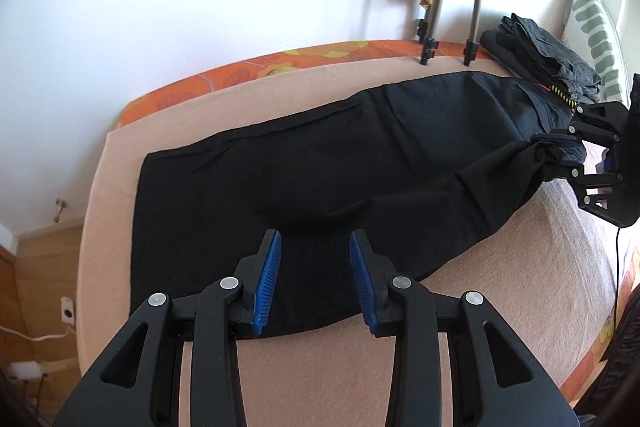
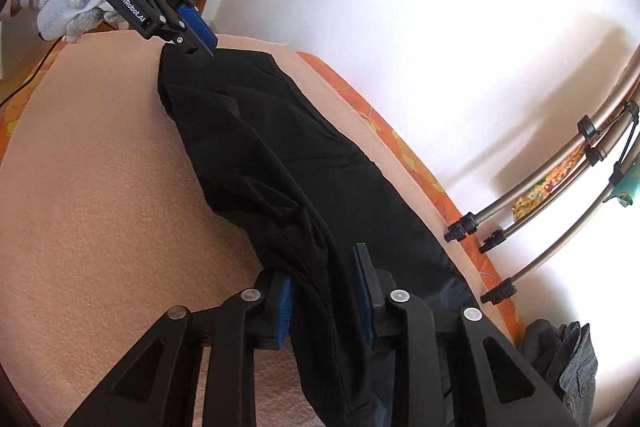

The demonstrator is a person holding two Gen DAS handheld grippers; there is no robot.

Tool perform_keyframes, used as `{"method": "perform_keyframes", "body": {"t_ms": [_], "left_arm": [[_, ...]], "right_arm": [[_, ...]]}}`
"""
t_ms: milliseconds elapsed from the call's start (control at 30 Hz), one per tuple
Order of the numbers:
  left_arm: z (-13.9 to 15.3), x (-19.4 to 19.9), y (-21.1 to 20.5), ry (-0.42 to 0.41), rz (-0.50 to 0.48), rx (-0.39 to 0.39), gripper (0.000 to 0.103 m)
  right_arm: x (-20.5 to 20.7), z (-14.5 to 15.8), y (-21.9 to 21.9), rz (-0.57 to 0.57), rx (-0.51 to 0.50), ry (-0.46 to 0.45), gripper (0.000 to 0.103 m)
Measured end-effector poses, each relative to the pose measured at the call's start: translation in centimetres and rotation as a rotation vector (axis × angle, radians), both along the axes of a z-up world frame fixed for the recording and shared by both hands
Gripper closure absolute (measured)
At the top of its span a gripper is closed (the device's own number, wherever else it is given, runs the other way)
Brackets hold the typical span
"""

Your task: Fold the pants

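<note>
Black pants [image 1: 320, 163] lie lengthwise on a peach blanket [image 1: 312, 367] on the bed, legs laid one over the other. My left gripper [image 1: 315, 251] is open just above the leg-hem end, with black cloth under its blue pads. It also shows in the right wrist view [image 2: 202, 47], held by a gloved hand. My right gripper [image 1: 560, 151] grips a bunch of cloth at the waist end and lifts it slightly. In the right wrist view the pants [image 2: 280, 155] run up between its fingers [image 2: 324, 291].
A folded pile of dark grey clothes [image 1: 540, 59] and a striped pillow [image 1: 596, 39] sit beyond the waist end. Metal rack legs [image 1: 472, 7] stand against the white wall. An orange patterned sheet [image 1: 224, 75] edges the bed. Wood floor and cables lie at left.
</note>
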State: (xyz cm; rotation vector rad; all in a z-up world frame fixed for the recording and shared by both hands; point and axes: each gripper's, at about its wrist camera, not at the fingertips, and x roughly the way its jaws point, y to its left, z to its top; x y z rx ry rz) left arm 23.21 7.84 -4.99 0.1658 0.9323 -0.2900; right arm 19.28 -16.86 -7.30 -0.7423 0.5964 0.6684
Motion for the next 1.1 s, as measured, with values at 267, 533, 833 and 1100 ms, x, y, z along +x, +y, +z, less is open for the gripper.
{"method": "perform_keyframes", "body": {"t_ms": [267,533,833,1100], "left_arm": [[-0.8,-1.7,5.6,0.012,0.110,0.008,0.069],[-1.7,-1.6,7.8,0.022,0.192,-0.043,0.069],[-0.5,-0.7,-1.4,-0.012,-0.023,-0.089,0.069],[-0.6,1.0,-12.0,-0.012,-0.284,-0.067,0.069]], "right_arm": [[2.0,3.0,-4.4,-0.104,0.418,0.452,0.098],[-2.7,-0.4,0.6,0.041,0.022,0.336,0.097],[-4.3,-0.5,-0.3,-0.004,-0.076,0.277,0.064],[-4.5,4.1,-14.8,-0.592,0.331,0.420,0.029]]}}
